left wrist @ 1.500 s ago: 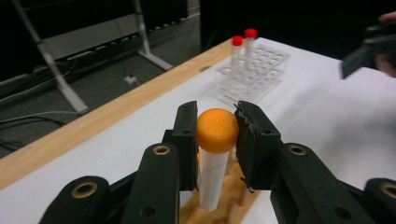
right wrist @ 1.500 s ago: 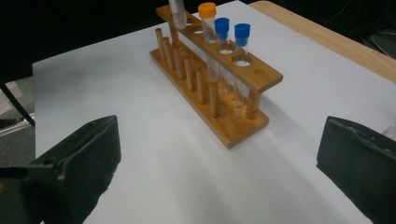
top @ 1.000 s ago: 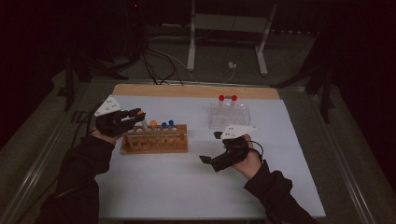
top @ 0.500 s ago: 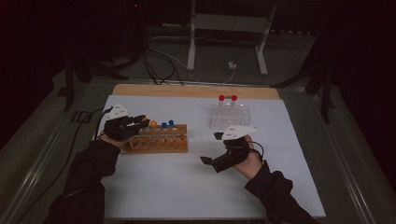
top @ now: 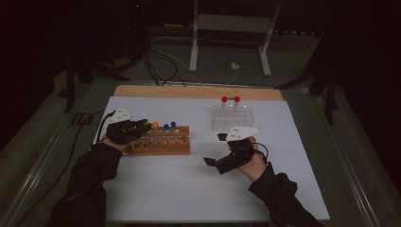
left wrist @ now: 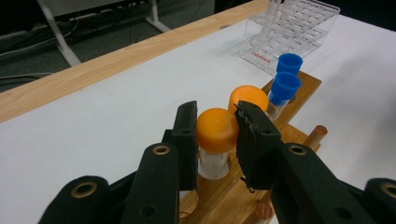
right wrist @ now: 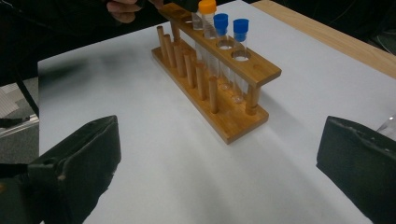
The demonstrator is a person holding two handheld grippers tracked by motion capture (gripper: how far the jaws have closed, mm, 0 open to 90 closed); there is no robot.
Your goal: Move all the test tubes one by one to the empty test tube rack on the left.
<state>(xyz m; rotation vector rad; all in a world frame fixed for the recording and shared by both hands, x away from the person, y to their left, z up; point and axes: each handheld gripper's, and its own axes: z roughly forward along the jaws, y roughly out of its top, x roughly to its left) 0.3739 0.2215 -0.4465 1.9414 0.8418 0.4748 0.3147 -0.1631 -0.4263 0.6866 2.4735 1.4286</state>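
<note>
Riding view: left gripper (left wrist: pixel 217 135) pinching orange-capped tube (left wrist: pixel 216 130).

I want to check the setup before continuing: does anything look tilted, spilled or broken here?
Nothing stands out. The tubes stand upright in the wooden rack, the clear rack sits square on the white table, and nothing is spilled. The left gripper is shut on the nearest orange-capped tube.

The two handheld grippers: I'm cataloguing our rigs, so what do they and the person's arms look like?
Both are black two-jaw tools. The left gripper has chunky jaw arms with round brass-coloured eyelets and flat dark pads. The left one and the right gripper each carry a pale three-cornered plate and trail a black cable. The person wears dark long sleeves.
</note>
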